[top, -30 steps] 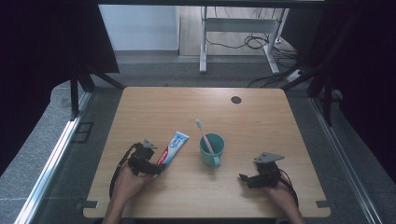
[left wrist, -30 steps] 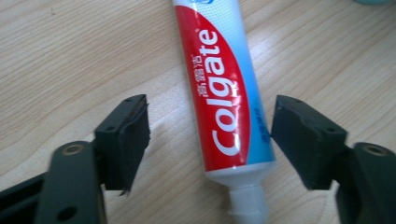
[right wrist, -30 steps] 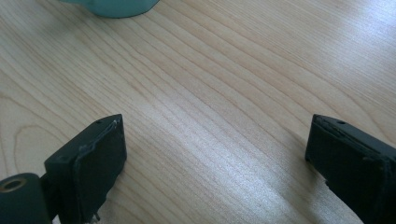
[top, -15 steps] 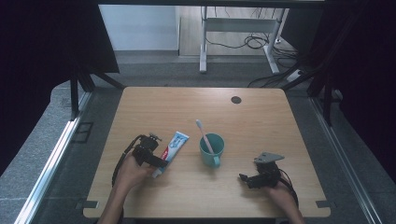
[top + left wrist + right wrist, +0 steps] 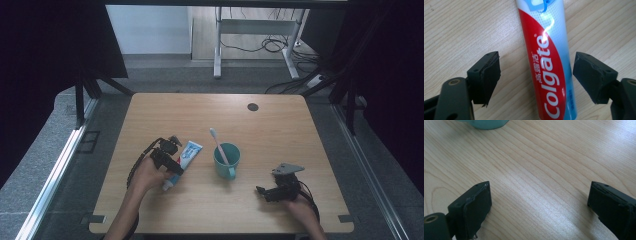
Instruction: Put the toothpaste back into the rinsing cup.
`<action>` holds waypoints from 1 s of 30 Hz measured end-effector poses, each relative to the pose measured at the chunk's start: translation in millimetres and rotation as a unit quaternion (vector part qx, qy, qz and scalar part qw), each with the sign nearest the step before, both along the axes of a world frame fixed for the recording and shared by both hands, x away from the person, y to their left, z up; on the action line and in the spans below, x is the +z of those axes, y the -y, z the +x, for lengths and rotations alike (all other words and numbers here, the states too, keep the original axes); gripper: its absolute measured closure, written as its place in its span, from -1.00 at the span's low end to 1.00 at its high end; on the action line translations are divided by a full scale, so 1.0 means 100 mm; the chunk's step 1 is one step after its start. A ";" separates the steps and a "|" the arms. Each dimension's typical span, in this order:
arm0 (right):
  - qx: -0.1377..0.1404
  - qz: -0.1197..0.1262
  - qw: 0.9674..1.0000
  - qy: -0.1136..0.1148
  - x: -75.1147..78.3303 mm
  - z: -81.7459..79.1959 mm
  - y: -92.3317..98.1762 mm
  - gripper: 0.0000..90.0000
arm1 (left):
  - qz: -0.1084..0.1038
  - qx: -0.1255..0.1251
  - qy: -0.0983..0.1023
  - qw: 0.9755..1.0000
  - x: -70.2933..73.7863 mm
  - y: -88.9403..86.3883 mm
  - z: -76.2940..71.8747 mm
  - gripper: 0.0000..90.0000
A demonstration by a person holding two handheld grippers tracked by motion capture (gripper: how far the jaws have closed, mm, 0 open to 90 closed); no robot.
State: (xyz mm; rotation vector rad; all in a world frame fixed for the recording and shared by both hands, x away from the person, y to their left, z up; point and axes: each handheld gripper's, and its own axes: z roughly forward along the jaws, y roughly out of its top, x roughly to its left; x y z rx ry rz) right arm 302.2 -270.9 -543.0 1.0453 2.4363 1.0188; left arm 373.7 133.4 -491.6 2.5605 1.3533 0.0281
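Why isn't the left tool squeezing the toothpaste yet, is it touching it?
Apart. In the left gripper view, the toothpaste tube lies between the left tool's open jaws, with bare wood showing on both sides between it and each pad.

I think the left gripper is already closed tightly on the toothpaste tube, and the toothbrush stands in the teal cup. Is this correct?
Not quite. In the left gripper view, the left gripper is open: its jaws straddle the toothpaste tube with gaps on both sides. The toothbrush does stand in the teal cup.

My high view looks forward and down on the whole tabletop from above. Both gripper views sit close over it; the left shares the toothpaste tube with the high view.
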 end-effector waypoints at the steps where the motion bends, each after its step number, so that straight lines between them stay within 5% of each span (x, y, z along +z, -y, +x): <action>1: 0.000 0.000 1.000 0.000 0.00 0.00 0.00 -0.89 | 0.003 -0.002 -0.004 1.000 0.00 0.01 0.01 -0.47; 14: 0.000 0.000 1.000 0.000 0.00 0.00 0.00 -0.89 | 0.044 -0.012 -0.029 0.999 -0.01 0.21 0.19 -0.35; 30: 0.000 -0.001 1.000 0.000 0.00 0.00 0.00 -0.89 | 0.081 0.012 -0.068 0.994 -0.07 0.40 0.29 0.04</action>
